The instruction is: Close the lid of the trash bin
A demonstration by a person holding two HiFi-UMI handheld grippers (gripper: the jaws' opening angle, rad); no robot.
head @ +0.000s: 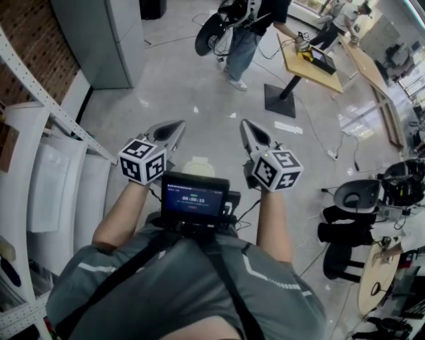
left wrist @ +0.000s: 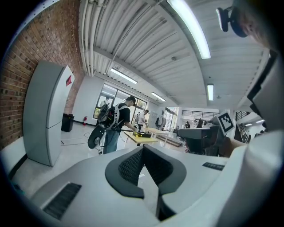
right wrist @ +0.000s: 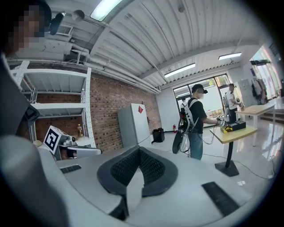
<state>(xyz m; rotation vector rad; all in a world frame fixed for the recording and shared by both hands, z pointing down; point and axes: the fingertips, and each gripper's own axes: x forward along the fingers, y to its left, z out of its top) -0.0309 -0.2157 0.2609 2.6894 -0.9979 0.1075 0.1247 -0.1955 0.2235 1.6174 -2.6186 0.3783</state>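
A small black bin point(head: 152, 8) stands far off on the floor by a tall grey cabinet point(head: 106, 40); it also shows in the left gripper view point(left wrist: 67, 122) and in the right gripper view point(right wrist: 158, 134). How its lid stands cannot be told at this distance. My left gripper point(head: 174, 127) and right gripper point(head: 247, 126) are held side by side at chest height, pointing forward, far from the bin. The jaws of both meet at the tips with nothing between them, as the left gripper point(left wrist: 143, 150) and the right gripper point(right wrist: 139, 150) show in their own views.
White metal shelving point(head: 40, 99) runs along the brick wall on my left. A person with a backpack point(head: 249, 30) stands at a wooden table point(head: 312, 66) ahead. Chairs and gear point(head: 372, 206) crowd the right. A pale round object point(head: 198, 166) lies on the floor below the grippers.
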